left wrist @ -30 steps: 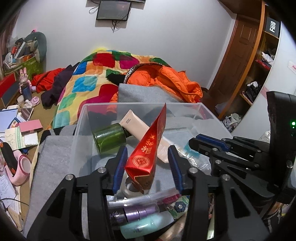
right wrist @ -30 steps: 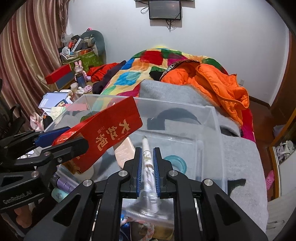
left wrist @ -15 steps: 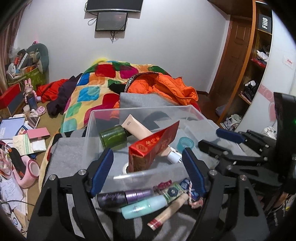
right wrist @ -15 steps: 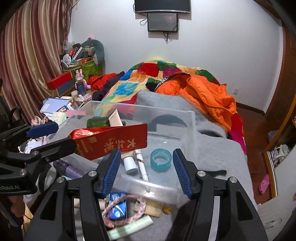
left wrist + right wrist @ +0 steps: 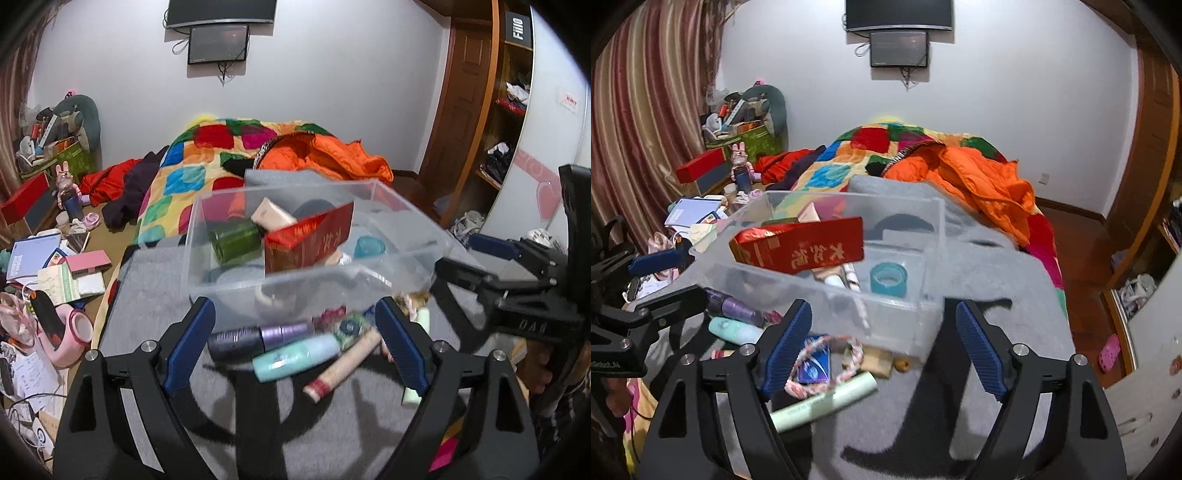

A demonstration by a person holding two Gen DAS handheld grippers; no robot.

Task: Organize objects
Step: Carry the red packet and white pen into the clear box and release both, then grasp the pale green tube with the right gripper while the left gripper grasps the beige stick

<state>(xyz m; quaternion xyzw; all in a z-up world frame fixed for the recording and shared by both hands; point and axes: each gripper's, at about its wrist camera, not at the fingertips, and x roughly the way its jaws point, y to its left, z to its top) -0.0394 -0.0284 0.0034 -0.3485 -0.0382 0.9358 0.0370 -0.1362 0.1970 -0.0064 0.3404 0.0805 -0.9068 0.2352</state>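
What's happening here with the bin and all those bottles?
A person is sorting toiletries into a clear bin on a grey blanket. The red box lies inside it. The left gripper and right gripper have just been opening, nothing between them. The purple bottle and green tube remain outside.

One clear plastic bin (image 5: 934, 221) sits on the grey blanket (image 5: 997, 280), and inside it are one red carton (image 5: 801, 248), one green jar (image 5: 236, 240), one teal tape roll (image 5: 888, 277) and one beige tube (image 5: 271, 213). In front of the bin lie one purple bottle (image 5: 258, 336), one mint bottle (image 5: 295, 355), one pale green tube (image 5: 823, 400) and one braided bracelet (image 5: 823, 360). Two grippers are in view, the left gripper (image 5: 293, 347) and the right gripper (image 5: 882, 349).
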